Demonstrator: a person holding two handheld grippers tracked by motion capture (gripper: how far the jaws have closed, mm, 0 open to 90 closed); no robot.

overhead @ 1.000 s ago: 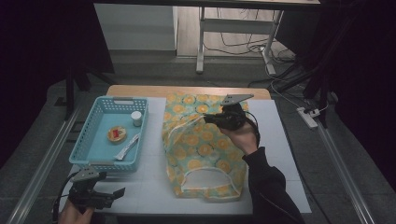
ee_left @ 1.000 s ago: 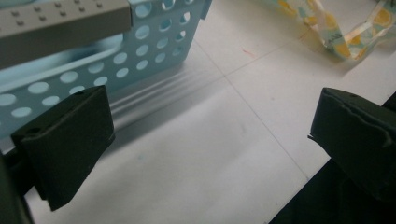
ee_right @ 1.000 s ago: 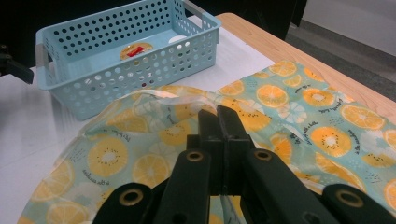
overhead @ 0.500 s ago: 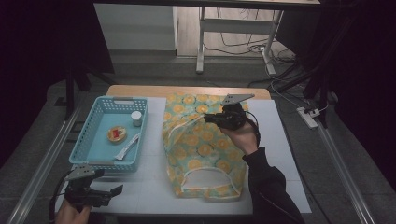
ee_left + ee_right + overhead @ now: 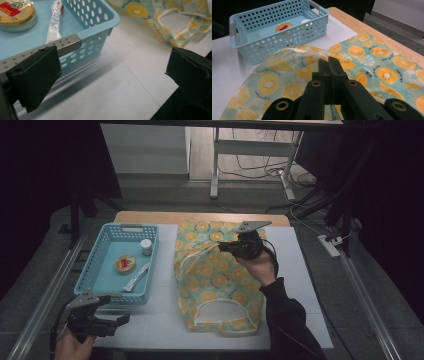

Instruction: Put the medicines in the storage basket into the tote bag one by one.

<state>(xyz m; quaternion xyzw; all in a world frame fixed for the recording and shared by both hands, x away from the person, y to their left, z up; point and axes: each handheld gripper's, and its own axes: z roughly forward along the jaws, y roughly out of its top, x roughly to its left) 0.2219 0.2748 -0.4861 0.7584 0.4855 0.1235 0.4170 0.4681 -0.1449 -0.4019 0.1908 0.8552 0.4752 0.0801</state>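
White-covered counter [image 5: 165,320] bearing a fabric bag with an orange-slice print [image 5: 217,280], lying flat just right of a light-blue perforated plastic basket [image 5: 100,280]. Right gripper [image 5: 227,246], jaws clenched on a fold of the bag's upper part. Left gripper [image 5: 120,320], jaws released and empty, near the basket's front corner.

Bag [image 5: 216,279]: thin printed cloth, slight sheen. Basket [image 5: 99,261]: perforated glossy plastic. Tin [image 5: 15,11]: shiny metal.
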